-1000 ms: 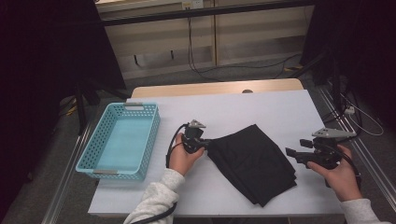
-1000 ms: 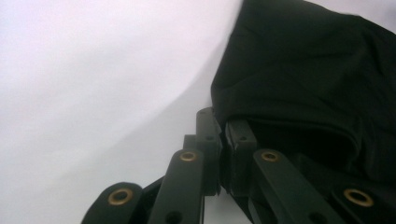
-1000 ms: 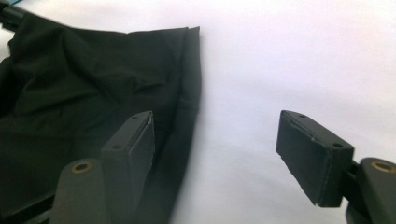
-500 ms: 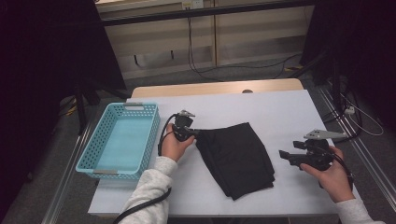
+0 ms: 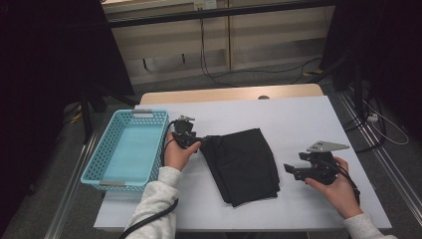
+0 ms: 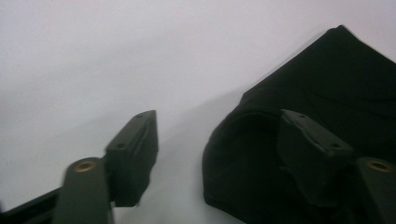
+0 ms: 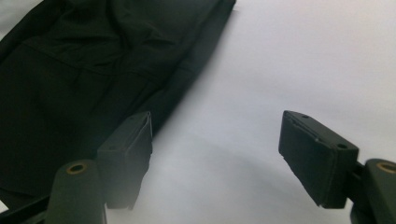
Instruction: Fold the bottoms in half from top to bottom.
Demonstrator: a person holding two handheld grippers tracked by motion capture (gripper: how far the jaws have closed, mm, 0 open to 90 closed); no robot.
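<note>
high view: we see the folded black cloth [image 5: 245, 164] at frame centre on the white table [image 5: 298, 119], the left gripper [image 5: 201, 141] at its upper-left corner, and the right gripper [image 5: 290, 171] just right of it. a blue basket [image 5: 107, 164] sits at left.

left gripper view: the jaws have just been opening and stand apart, with the cloth corner loose between them.

right gripper view: the jaws are apart over bare table.

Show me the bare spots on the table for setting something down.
Free: the far strip of the table beyond the black cloth, and the near edge between the forearms. The blue basket is empty too. Crowded: between basket and cloth, where the left gripper sits.
</note>
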